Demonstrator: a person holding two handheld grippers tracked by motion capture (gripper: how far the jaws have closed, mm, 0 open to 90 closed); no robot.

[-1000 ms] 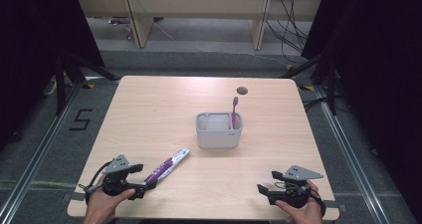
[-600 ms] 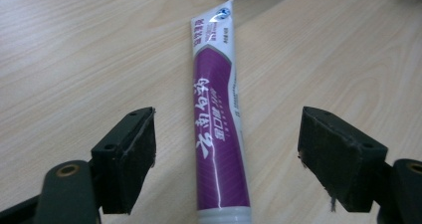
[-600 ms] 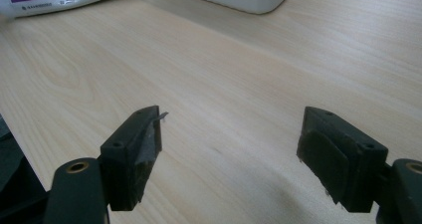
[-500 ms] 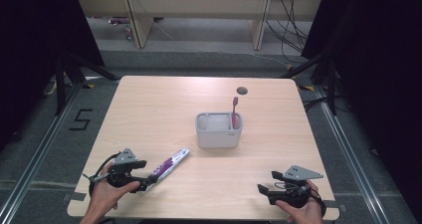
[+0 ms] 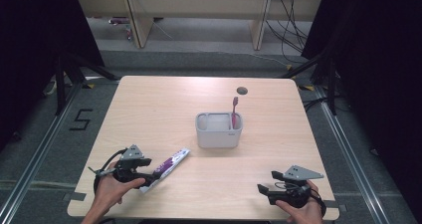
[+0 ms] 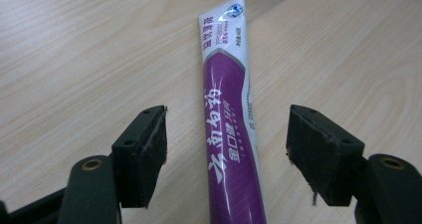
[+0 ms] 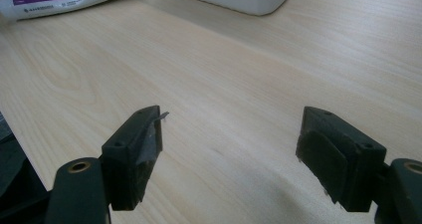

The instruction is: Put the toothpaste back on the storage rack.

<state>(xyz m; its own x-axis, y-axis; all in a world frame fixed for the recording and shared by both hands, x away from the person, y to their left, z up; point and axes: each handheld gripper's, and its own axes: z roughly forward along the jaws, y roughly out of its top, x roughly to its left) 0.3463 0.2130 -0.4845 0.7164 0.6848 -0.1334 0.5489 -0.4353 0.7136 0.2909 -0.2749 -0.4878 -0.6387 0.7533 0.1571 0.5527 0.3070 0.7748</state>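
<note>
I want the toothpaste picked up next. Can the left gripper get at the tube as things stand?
Probably yes. The left gripper already straddles the toothpaste tube; its jaws have just been closing, with gaps left on both sides of the tube. The tube lies flat on the table, nothing in the way.

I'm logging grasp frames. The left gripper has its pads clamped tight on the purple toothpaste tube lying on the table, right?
Not quite. The left gripper straddles the purple toothpaste tube lying on the table, and its jaws have just been closing, but the pads are not clamped: a gap shows on both sides of the tube in the left gripper view.
</note>
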